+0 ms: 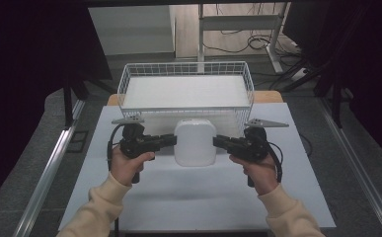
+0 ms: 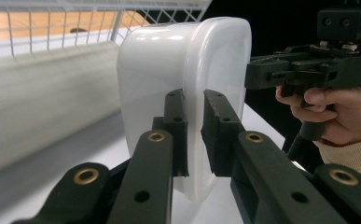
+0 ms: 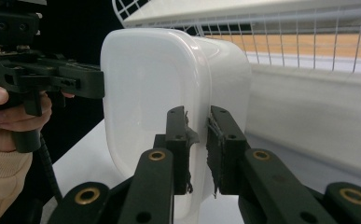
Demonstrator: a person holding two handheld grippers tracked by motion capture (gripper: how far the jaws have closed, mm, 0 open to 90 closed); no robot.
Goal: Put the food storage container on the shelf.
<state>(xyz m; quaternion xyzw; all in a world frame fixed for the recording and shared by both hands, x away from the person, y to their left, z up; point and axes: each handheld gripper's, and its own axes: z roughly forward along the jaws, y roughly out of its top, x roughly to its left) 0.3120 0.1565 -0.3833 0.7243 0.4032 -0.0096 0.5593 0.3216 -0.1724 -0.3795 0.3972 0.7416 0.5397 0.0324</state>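
Two cream sleeves are seen entering from the near edge of the high view, each hand wrapped around a black gripper handle. The left gripper (image 1: 172, 140) is held level and pointed inward at the left side of a white plastic container (image 1: 194, 142); the right gripper (image 1: 216, 141) is pointed inward at its right side, so the container is flanked by both.

In the left gripper view, the jaws are closed to a narrow gap, and the rim of the container (image 2: 187, 93) is gripped between them. In the right gripper view, the jaws are likewise nearly closed, with the opposite rim of the container (image 3: 169, 98) pinched between their worn pads.

The container is rounded and glossy, and it is positioned over the middle of the white counter (image 1: 198, 197). Just beyond it, a white wire basket (image 1: 124, 84) is placed at the far edge of the counter, its front wall close behind the container.
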